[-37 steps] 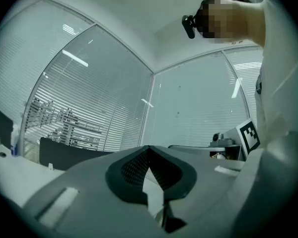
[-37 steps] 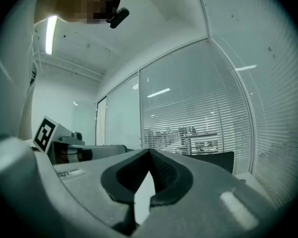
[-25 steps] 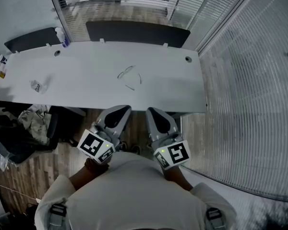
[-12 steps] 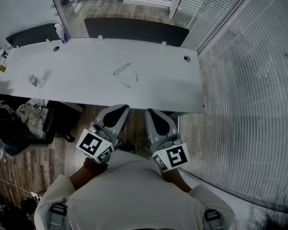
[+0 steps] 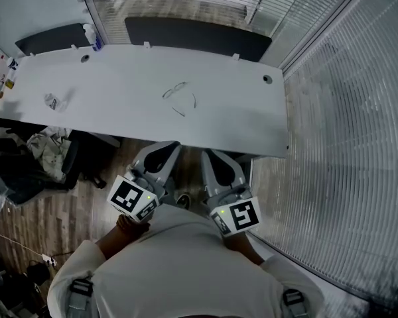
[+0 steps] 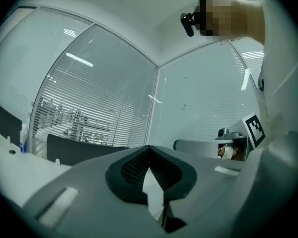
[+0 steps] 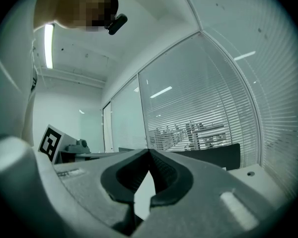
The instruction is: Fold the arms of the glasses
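Note:
The glasses [image 5: 179, 97] lie on the white table [image 5: 239, 121] near its middle, thin-framed, with both arms spread open. Both grippers hang side by side close to the person's body, short of the table's near edge and well apart from the glasses. The left gripper [image 5: 162, 150] is shut with nothing in it, and its tips meet in the left gripper view [image 6: 149, 148]. The right gripper [image 5: 214, 156] is likewise shut and empty, tips together in the right gripper view [image 7: 149, 152]. The glasses appear in neither gripper view.
A small crumpled clear item [image 5: 51, 101] lies at the table's left end and a spray bottle [image 5: 89, 34] at its far left corner. Dark panels [image 5: 192, 37] line the far side. A chair with clothes [image 5: 46, 158] stands at the left, a blinded glass wall [image 5: 345, 111] at the right.
The head view has shifted a little. Both grippers stay side by side in front of the table and remain shut. The glasses have not moved on the table.

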